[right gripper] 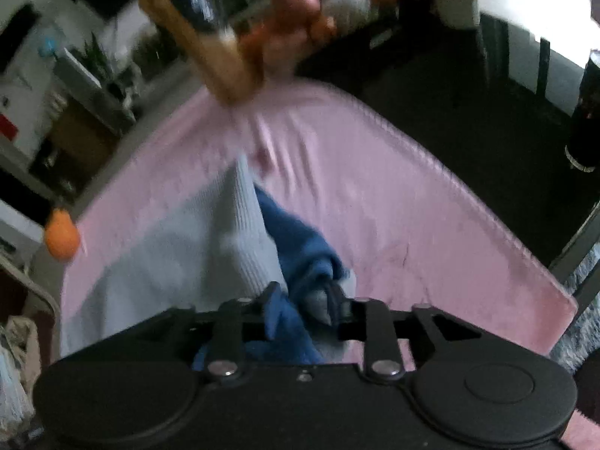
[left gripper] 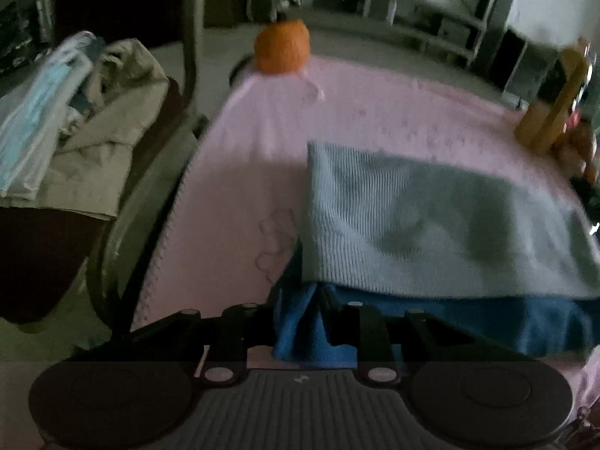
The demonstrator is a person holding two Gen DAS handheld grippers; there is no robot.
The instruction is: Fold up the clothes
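Between my left jaws (left gripper: 300,322), slightly parted, hangs dark blue knitted cloth (left gripper: 296,333); my right jaws (right gripper: 303,315) likewise. Pale blue ribbed garment (left gripper: 431,221) lies mid-frame on the pink-covered desk (left gripper: 243,150).

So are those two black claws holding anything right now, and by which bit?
Both have the dark blue cloth between their jaws at its near edge: left gripper, right gripper. Whether they pinch it cannot be told.

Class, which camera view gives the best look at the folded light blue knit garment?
The left wrist view: the light blue knit garment lies broad and flat on the pink cloth, its ribbing and edges clear. The right wrist view shows it foreshortened and blurred, partly behind the right gripper.
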